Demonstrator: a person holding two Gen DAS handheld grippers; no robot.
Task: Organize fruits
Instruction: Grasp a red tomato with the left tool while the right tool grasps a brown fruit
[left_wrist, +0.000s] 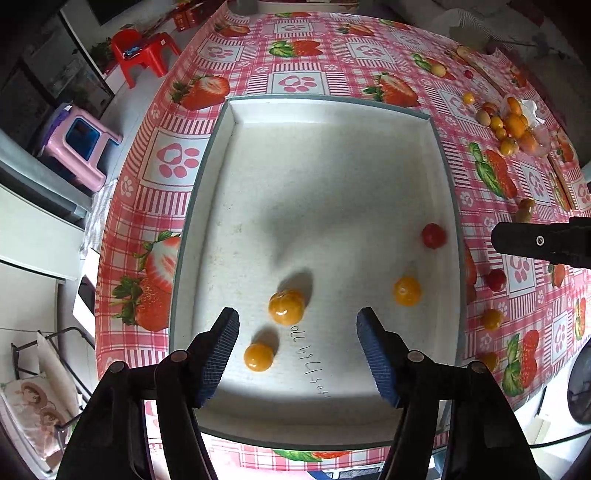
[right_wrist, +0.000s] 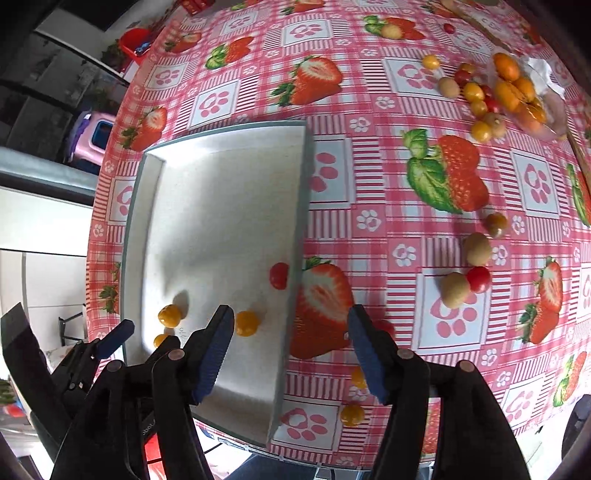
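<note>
A shallow white tray lies on the strawberry-print tablecloth; it also shows in the right wrist view. In it lie three yellow-orange fruits and a red cherry tomato. My left gripper is open and empty above the tray's near part. My right gripper is open and empty over the tray's right wall; its finger shows at the right of the left wrist view. Loose fruits lie right of the tray: a red tomato, tan fruits and yellow ones.
A heap of orange, yellow and red fruits with a clear plastic bag sits at the far right of the table. More single fruits lie beyond. Red and pink stools stand on the floor left of the table.
</note>
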